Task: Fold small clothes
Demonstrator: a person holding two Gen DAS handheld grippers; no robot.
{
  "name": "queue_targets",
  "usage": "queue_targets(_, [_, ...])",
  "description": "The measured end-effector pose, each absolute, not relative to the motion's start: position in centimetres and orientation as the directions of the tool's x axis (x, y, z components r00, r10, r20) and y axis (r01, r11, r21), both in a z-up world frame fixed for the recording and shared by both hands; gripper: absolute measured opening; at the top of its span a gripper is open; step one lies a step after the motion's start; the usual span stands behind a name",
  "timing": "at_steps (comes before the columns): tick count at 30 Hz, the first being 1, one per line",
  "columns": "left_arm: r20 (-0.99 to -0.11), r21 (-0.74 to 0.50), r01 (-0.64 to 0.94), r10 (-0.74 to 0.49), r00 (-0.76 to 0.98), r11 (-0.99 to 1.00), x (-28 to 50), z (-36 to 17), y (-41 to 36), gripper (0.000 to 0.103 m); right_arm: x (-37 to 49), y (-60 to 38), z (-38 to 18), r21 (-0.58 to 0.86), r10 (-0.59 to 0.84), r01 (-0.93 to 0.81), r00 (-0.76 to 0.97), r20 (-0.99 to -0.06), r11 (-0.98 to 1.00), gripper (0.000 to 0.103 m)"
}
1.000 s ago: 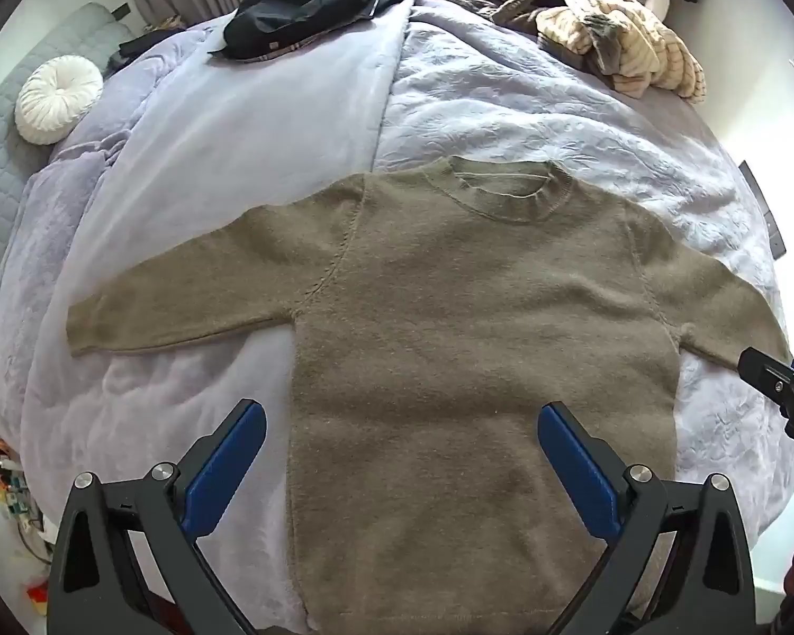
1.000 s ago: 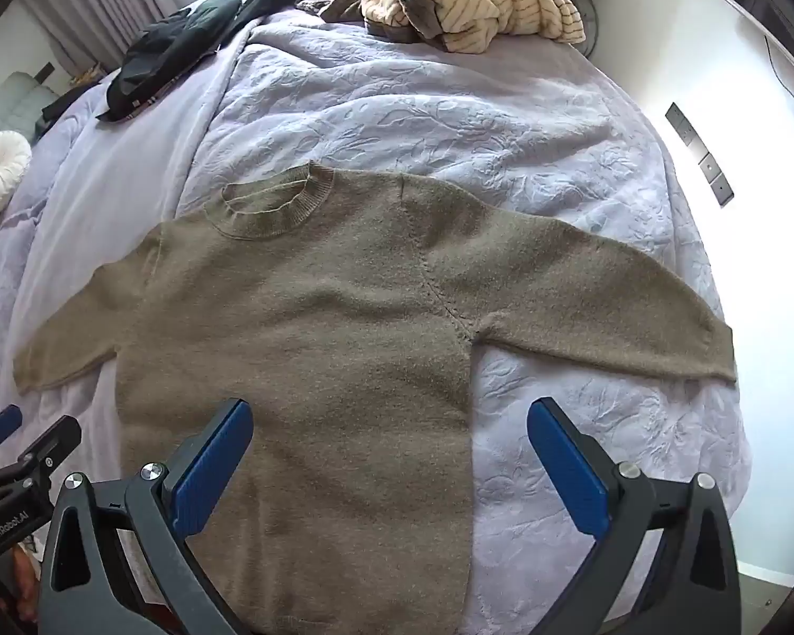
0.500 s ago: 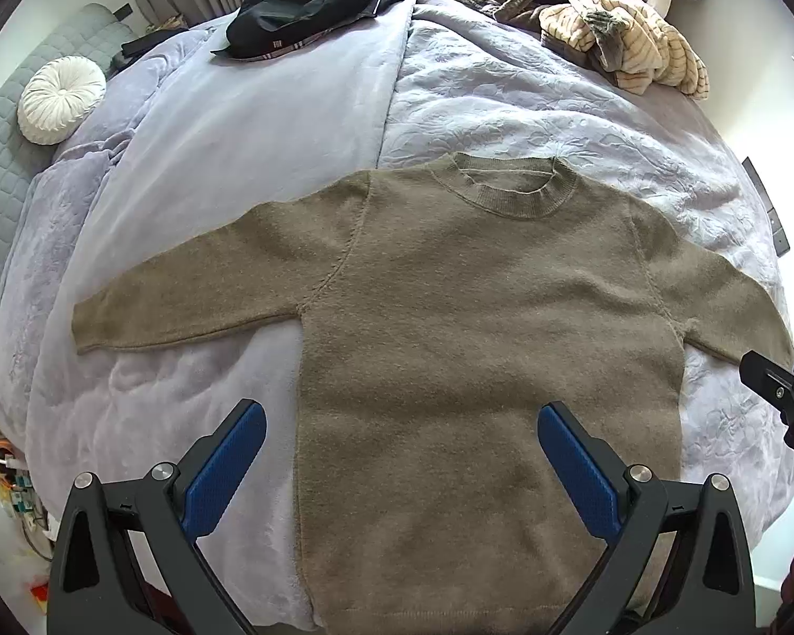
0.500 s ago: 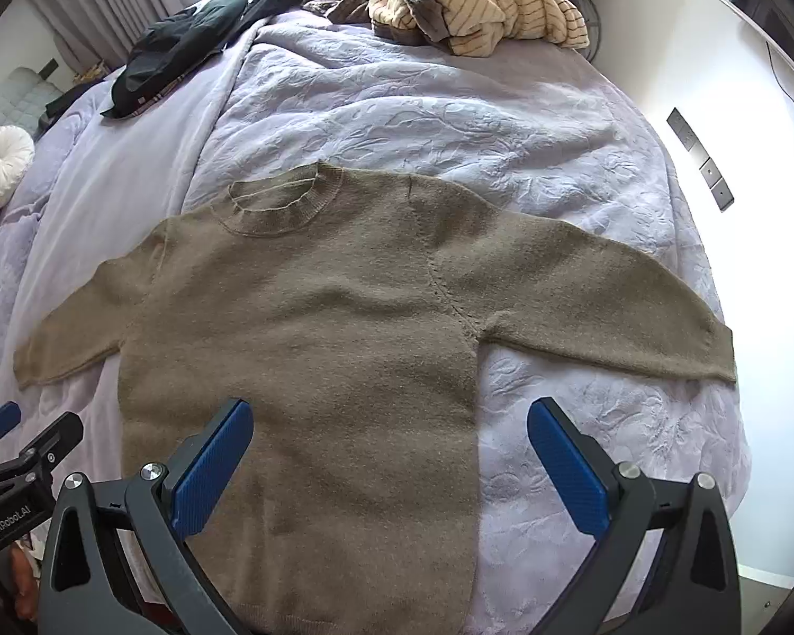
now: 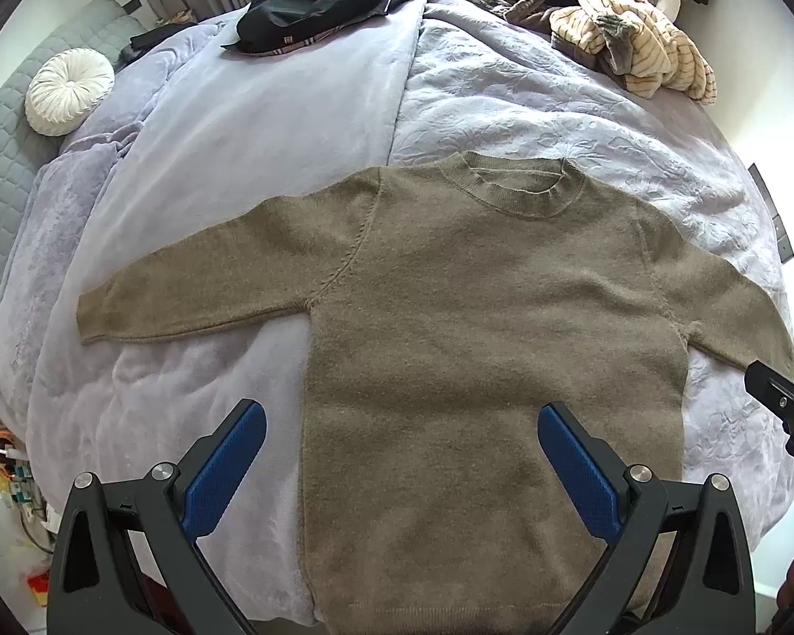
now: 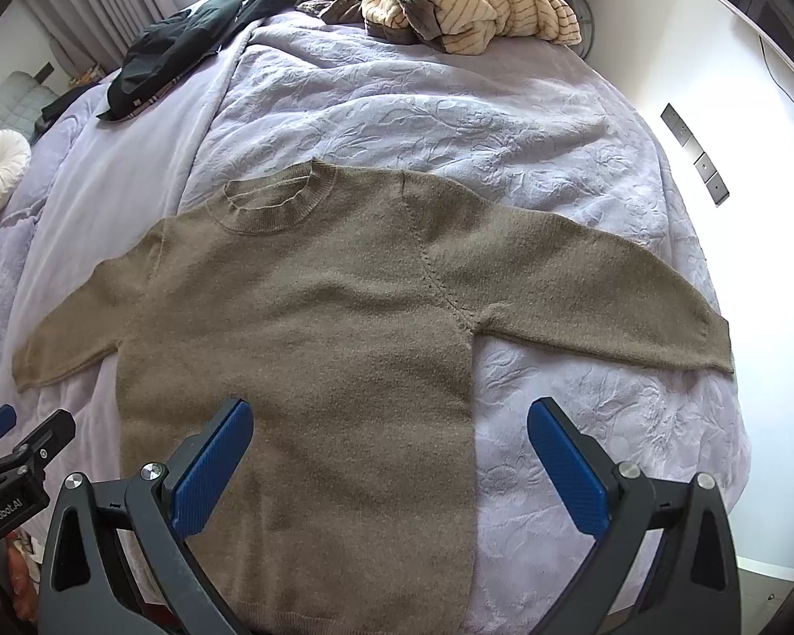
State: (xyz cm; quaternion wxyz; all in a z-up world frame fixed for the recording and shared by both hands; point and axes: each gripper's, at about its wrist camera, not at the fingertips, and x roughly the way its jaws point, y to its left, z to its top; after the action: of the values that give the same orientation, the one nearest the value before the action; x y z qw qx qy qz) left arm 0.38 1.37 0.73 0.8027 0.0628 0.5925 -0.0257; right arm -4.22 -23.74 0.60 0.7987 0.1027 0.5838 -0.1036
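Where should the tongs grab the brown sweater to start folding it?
Probably the sleeve cuffs: the sweater lies flat with both sleeves spread wide. Left tongs take the left cuff from outside; right tongs take the right cuff.

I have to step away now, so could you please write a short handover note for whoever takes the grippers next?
Left gripper: open, empty, above the sweater's lower half.
Right gripper: open, empty, above the sweater's right edge.
Sweater: flat on the bed, front up, both sleeves spread out.
Done: laid out. No fold made yet.
Left: fold in the sleeves, then the body. More clothes wait at the far end.
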Motion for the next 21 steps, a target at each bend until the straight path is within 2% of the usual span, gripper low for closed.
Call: queue_targets(21, [-0.957,0.074,0.106,0.040,0.288,0.992,0.19,0.32,1.75,0.103,-3.88,-23.77,0.39,0.043,-0.044,0.288,0.288,-0.956,0.957,0.103])
